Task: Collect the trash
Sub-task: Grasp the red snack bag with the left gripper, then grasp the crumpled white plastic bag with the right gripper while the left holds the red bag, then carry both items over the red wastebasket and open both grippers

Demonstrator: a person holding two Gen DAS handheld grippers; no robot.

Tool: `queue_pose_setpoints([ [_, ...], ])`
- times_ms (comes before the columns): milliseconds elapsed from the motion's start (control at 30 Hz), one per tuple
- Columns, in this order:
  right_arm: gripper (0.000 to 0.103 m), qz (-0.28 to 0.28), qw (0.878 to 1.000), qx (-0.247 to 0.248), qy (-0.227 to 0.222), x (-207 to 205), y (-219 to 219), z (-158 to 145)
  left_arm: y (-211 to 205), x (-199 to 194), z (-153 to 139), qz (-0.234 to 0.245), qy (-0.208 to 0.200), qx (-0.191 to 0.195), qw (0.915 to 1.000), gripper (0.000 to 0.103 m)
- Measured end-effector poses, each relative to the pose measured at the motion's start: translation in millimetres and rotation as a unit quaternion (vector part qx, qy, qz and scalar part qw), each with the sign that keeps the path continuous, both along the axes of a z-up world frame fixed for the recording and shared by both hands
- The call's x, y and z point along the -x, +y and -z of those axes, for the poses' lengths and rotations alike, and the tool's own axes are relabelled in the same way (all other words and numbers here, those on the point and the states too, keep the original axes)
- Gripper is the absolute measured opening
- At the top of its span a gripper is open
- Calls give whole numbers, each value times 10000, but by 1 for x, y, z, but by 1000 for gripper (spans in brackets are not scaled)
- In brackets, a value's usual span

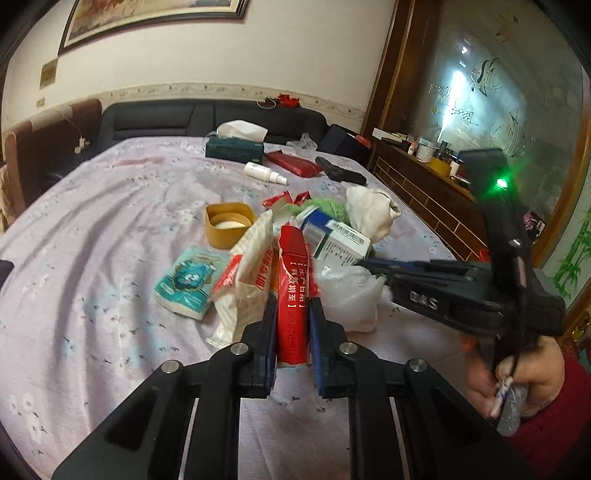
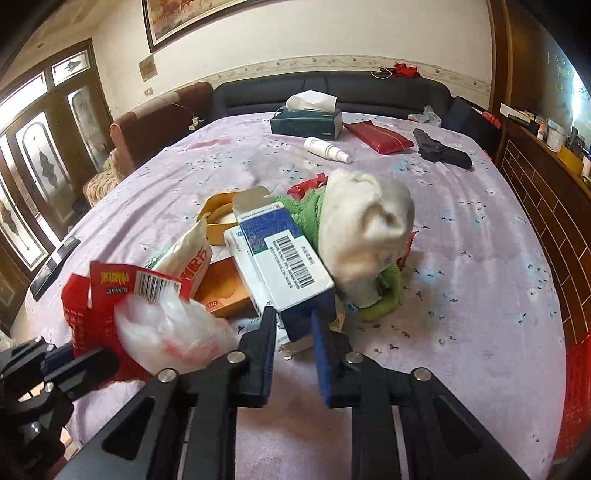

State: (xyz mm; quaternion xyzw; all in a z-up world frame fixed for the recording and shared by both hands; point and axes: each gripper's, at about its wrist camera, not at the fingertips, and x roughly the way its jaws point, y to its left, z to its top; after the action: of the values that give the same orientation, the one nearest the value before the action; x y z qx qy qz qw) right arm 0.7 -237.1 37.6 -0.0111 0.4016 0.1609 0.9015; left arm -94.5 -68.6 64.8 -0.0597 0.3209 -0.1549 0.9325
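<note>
Red wrapper (image 1: 292, 291) clamped upright in left hand-held gripper (image 1: 292, 321).

Dim, warm indoor light; mirror (image 1: 480, 96) glare; fisheye-bent, dark-cornered edges.

A home bedroom, lived in. Wide bed (image 2: 480, 229) under a lilac flowered sheet, dark padded headboard (image 2: 332, 92) at 12 o'clock. Above it a framed painting (image 2: 207, 18) on a cream wall with a patterned border strip. At 9 o'clock in the right wrist view, a wooden door with frosted glass panels (image 2: 37, 147) and a brown armchair (image 2: 147, 129). At 2 o'clock in the left wrist view, a wood-framed etched mirror (image 1: 480, 92) over a shelf of jars and bottles (image 1: 428, 147). A tissue box (image 2: 306, 122) on the bedding.
</note>
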Motion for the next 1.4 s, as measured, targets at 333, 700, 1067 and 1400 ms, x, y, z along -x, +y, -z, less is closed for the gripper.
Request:
queue_pose_setpoints([
  [333, 10, -558, 9984, -23, -90, 46, -4, -12, 18, 6, -12, -189, -155, 89, 9997, 15],
  [700, 50, -1408, 9884, 568, -49, 40, 35, 9, 52, 14, -19, -539, -265, 179, 9980, 15],
  [1067, 71, -585, 9929, -785, 682, 6, 26, 24, 57, 17, -18, -567, -388, 156, 9975, 15],
  [1400, 36, -362, 9916, -1105, 561, 14, 29, 19, 59, 18, -16, -568, -379, 119, 9976, 15],
])
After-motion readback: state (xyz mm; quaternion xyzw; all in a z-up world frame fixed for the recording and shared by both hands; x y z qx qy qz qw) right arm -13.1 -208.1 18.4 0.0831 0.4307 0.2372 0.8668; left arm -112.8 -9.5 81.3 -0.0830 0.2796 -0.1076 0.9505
